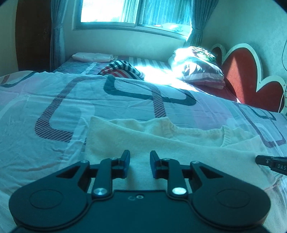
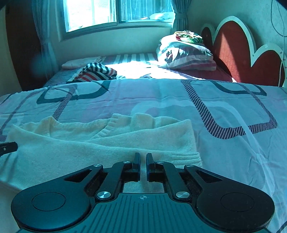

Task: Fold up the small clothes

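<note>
Cream knit sweater [image 1: 161,141] was the job here, and it lay spread on the patterned bedspread [image 1: 59,100] near the bed's front edge, close under both tools. It was partly folded already: a flat layer of fabric had been laid across the body, and a ribbed cuff or hem [image 2: 186,157] sat at the right corner, probably so the piece would end up as a neat rectangle. Farther back the bed carried a pile of pillows [image 2: 184,55] by the red scalloped headboard [image 2: 233,46], placed under the window [image 1: 134,12] where a hard patch of sun fell on the sheet. A striped garment [image 1: 122,69] lay bunched beyond the bedspread's far edge, well apart from the sweater, and a pale folded piece [image 1: 93,56] lay beyond it near the wall; these looked like other pieces of the laundry.

Left gripper [image 1: 140,165] hovered over the sweater's near left part with its jaws apart and only bare fabric showing in the gap, nothing pinched. Right gripper [image 2: 143,165] sat over the near right part beside the ribbed edge; its jaws stood almost together with a thin slit between them, and no cloth was visibly caught there. Both tools seemed to have let go, so the fold could settle flat. The next fold would likely need a fresh pinch at an edge.
</note>
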The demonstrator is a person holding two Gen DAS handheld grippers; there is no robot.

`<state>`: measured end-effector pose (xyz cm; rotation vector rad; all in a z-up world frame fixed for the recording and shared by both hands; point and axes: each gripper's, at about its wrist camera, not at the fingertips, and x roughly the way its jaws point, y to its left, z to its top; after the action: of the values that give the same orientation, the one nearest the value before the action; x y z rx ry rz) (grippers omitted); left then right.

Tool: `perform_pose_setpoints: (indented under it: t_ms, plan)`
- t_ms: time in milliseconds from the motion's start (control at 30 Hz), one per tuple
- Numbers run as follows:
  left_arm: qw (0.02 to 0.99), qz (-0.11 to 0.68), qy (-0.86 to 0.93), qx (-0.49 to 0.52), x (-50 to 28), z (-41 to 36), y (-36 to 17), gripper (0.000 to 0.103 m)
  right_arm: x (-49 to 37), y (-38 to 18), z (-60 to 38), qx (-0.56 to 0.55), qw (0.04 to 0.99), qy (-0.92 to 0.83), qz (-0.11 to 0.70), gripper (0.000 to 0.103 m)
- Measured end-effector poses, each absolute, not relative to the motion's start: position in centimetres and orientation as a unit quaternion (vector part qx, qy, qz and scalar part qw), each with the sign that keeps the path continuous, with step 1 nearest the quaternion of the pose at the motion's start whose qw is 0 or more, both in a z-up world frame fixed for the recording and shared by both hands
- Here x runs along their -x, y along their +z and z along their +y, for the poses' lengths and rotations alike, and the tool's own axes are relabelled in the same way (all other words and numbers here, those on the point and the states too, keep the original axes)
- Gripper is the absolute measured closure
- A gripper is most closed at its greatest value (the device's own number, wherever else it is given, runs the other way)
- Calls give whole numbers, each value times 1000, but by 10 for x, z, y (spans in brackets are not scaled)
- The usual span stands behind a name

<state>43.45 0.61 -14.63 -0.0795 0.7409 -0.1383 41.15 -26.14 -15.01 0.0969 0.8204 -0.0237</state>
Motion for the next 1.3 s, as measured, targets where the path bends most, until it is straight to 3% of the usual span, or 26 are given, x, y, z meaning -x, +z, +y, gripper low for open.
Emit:
perform_pose_setpoints:
  t_ms: [33,167,200,800,1300]
  plan:
    - [926,369,-71,33,-434,2,-149,78,-410,-153,-260,-39,916,-17,399,92]
    - [925,373,-69,-3,-429,-4,-155,75,-405,-153,-267,-35,916,-38,397,64]
    - [924,376,-66,-3,-429,-4,-154,75,-402,-150,-269,-44,915,-37,398,63]
    - [913,398,-89,-2,-383,-38,-136,71,-351,-131,-209,-46,916,61,395,63]
    - [905,415,-87,-29,-351,-56,-155,68,-318,-154,-209,-15,899,81,429,63]
